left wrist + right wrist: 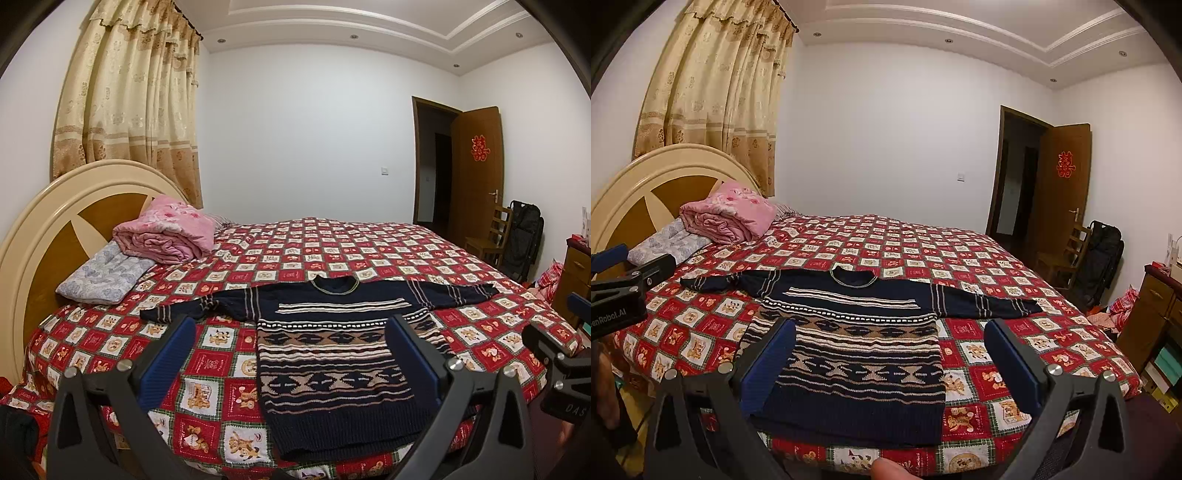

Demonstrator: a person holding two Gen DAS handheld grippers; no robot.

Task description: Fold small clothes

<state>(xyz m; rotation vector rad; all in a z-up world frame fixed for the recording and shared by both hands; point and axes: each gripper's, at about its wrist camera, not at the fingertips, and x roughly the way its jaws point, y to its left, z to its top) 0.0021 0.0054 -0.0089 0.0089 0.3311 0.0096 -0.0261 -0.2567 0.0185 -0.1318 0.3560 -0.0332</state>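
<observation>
Both our left gripper [291, 347] and right gripper [892, 349] hover spread wide over the knit sweater [857, 347], soft, floppy, fairly thick, so we pinch a sleeve cuff [1028, 306] first.

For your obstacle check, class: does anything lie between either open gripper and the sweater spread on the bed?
Nothing visible does. The sweater lies flat on the quilt, sleeves spread, with nothing on it. The left gripper and right gripper are both open just short of its hem. The pink blanket sits well away by the headboard.
</observation>
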